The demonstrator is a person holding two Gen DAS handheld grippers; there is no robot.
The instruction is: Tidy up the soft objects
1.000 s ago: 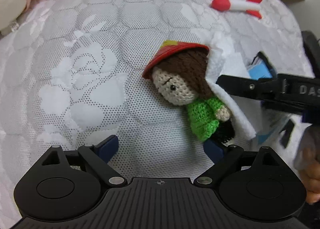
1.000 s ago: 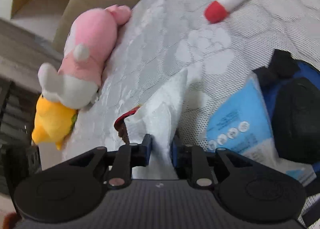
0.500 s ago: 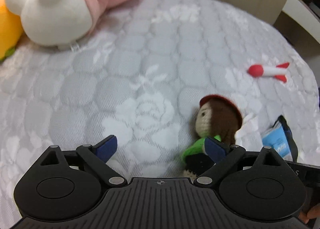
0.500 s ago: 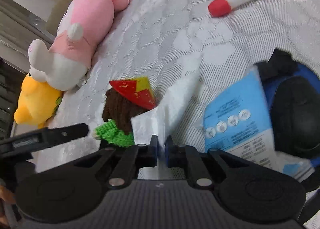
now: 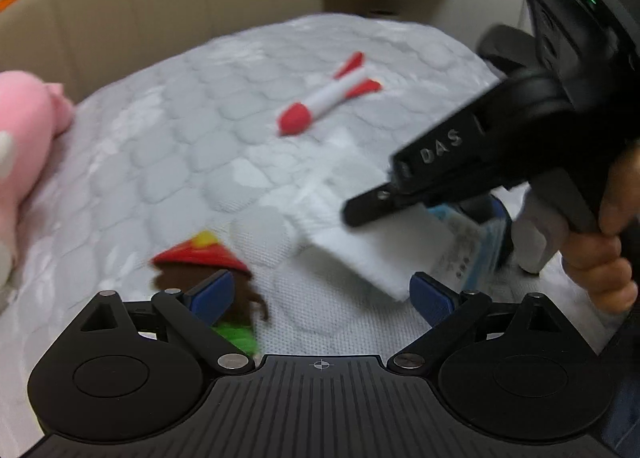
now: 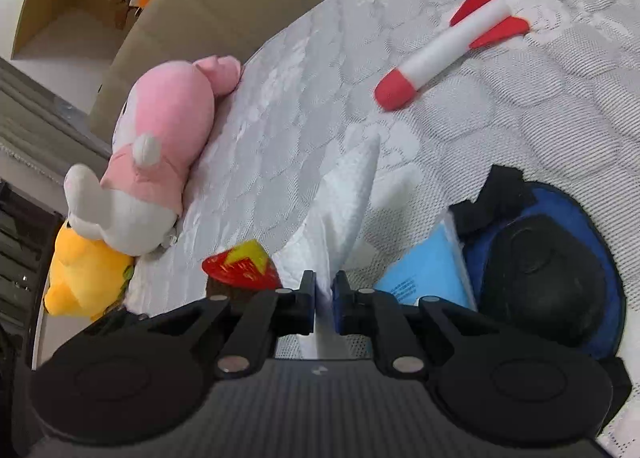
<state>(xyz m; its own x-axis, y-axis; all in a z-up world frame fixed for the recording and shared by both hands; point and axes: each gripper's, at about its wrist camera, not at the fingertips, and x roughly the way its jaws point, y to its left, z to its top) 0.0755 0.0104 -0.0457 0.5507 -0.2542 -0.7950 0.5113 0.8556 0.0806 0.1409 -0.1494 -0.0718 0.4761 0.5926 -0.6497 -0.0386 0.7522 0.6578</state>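
A: Looking at the biggest things first, the mattress carries it all, and the pink plush lies well off to the right gripper's left, resting on the yellow plush. What could slip?

B: The white cloth. The right gripper is clenched on a thin fold of it, and most of the sheet fans out ahead of the fingers and sags below them. I judge that a quick swing could pull that fold free, or drag the loose edge across the doll lying just left of it.

A: And the left gripper?

B: Released, jaws wide, nothing pressed between them. The doll sits just past its left finger, so a careless closing would likely catch only the hat or miss it. The cloth's corner hangs near its right finger, which could snag.

A: The rocket?

B: Far ahead of both grippers, apart from everything.

A: What is unclear?

B: The left wrist view is smeared, so the doll's face and body are hard to read, and the finger covers part of it. The blue packet and the dark blue bag to the right are partly cut off; I cannot tell what the bag holds.
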